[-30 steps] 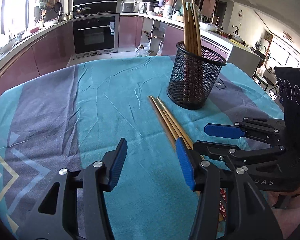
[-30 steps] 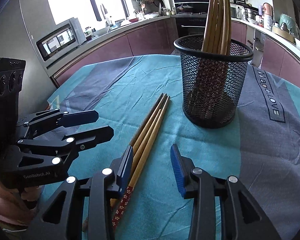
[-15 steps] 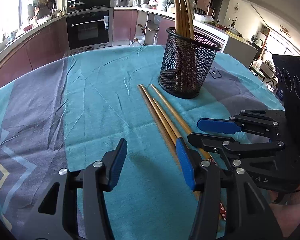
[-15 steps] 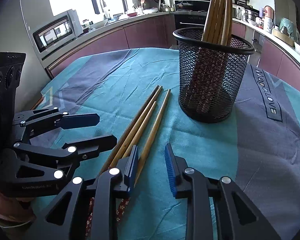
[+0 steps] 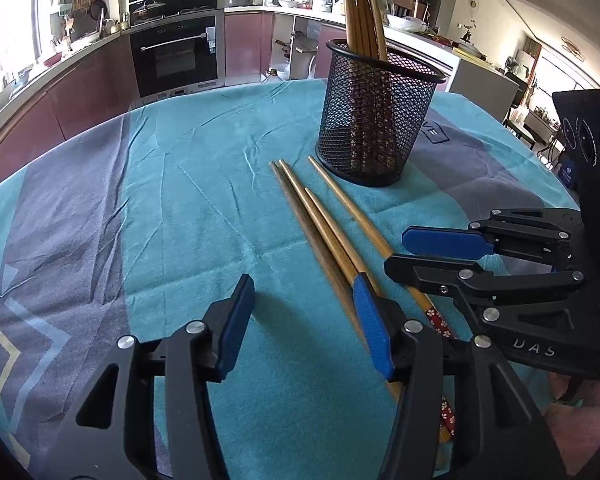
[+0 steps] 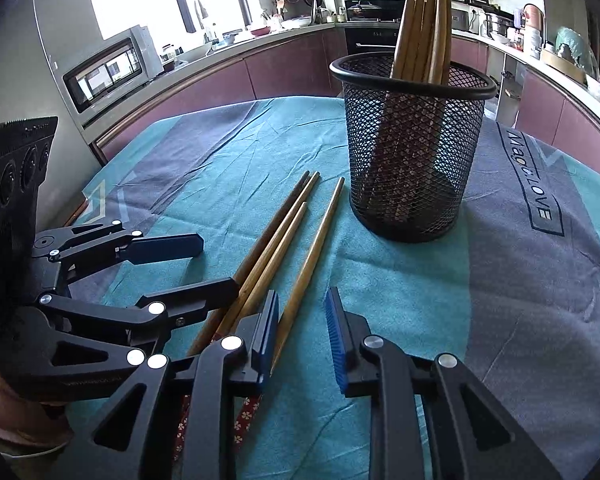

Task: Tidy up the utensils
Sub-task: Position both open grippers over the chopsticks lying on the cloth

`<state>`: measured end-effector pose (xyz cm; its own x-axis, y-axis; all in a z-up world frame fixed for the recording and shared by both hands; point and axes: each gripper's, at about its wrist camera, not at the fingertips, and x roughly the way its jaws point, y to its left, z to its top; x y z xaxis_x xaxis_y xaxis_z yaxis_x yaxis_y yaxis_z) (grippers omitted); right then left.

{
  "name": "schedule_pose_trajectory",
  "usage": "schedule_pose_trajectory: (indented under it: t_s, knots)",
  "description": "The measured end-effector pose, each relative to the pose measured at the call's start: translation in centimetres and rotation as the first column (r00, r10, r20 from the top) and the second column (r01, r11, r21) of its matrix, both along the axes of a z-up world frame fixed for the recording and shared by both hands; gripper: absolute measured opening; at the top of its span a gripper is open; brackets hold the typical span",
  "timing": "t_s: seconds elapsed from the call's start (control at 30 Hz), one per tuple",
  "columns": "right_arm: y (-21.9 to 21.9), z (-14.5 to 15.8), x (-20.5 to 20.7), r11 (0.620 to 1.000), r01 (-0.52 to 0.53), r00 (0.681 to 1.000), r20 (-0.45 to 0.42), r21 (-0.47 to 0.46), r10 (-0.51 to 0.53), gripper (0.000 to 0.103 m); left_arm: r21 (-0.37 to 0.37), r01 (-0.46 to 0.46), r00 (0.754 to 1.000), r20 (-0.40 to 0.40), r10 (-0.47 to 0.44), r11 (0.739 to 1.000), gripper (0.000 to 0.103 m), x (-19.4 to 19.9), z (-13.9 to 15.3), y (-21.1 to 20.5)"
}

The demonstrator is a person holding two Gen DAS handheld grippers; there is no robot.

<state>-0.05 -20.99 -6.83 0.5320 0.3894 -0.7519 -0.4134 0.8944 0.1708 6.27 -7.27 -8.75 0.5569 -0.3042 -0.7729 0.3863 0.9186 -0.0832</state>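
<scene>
Several wooden chopsticks (image 5: 324,220) (image 6: 284,236) lie side by side on the teal tablecloth, tips toward a black mesh holder (image 5: 376,116) (image 6: 412,148) that has several more chopsticks standing in it. My left gripper (image 5: 304,324) is open and empty, low over the cloth left of the loose chopsticks' handle ends. My right gripper (image 6: 302,336) is open; one chopstick, set apart from the others, runs toward the gap beside its left finger. Each gripper shows in the other's view, the right one in the left wrist view (image 5: 428,252) and the left one in the right wrist view (image 6: 204,264).
The round table carries a teal and grey cloth (image 5: 160,200) with printed lettering (image 6: 536,184) on the right. Kitchen counters, an oven (image 5: 176,56) and a microwave (image 6: 112,68) stand beyond the table edge.
Both grippers moved forward toward the holder. One chopstick has separated from the bundle toward the holder side. The right gripper's fingers stand a little closer together than one second ago.
</scene>
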Motion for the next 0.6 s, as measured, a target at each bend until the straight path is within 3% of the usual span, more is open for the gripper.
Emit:
schedule_pose_trajectory:
  t_s: [0.6]
  knots:
    - [0.3, 0.1, 0.9, 1.0, 0.005, 1.0, 0.003, -0.013, -0.005, 0.022, 0.0, -0.014, 1.0, -0.017, 0.014, 1.0, 0.037, 0.9, 0.1, 0.1]
